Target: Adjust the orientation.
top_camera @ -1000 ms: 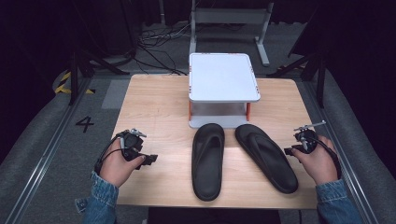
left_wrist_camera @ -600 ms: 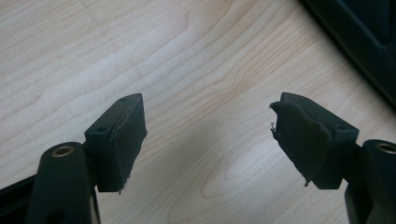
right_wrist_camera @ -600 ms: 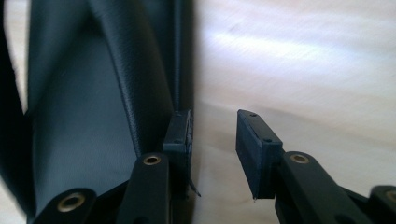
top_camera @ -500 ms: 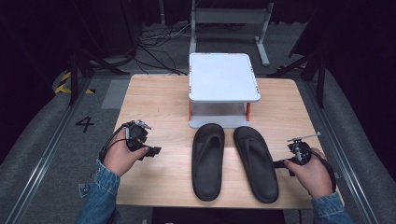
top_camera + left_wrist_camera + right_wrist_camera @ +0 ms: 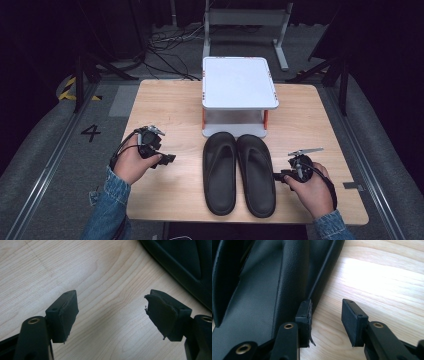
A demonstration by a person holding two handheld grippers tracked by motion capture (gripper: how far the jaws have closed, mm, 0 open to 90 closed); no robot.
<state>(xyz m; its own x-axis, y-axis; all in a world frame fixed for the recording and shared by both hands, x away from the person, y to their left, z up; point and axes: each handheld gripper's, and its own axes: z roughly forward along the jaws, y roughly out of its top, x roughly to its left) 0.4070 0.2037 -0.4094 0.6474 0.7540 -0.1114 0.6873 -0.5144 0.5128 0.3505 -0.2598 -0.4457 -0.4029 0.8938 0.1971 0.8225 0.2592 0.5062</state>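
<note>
Two black slippers lie side by side on the wooden table (image 5: 165, 110), the left one (image 5: 220, 172) and the right one (image 5: 256, 175) touching along their length. My right gripper (image 5: 276, 176) rests at the right slipper's outer edge. In the right gripper view that slipper (image 5: 262, 290) is at the left. One fingertip (image 5: 304, 315) sits against its rim, and my right gripper (image 5: 325, 312) has only bare wood in its gap. Its jaws have just opened a little. My left gripper (image 5: 167, 159) is open over bare wood (image 5: 111, 307), with the left slipper (image 5: 185, 262) beyond it.
A white two-level stand (image 5: 239, 82) with orange legs sits at the table's far middle, just behind the slippers' toes. Bare wood lies to the left and right of the slippers. Dark floor, cables and a metal frame surround the table.
The right slipper has swung left from its slanted position and now lies parallel against the left one. My right hand came nearer and leftward with it. The left hand shifted slightly right.
</note>
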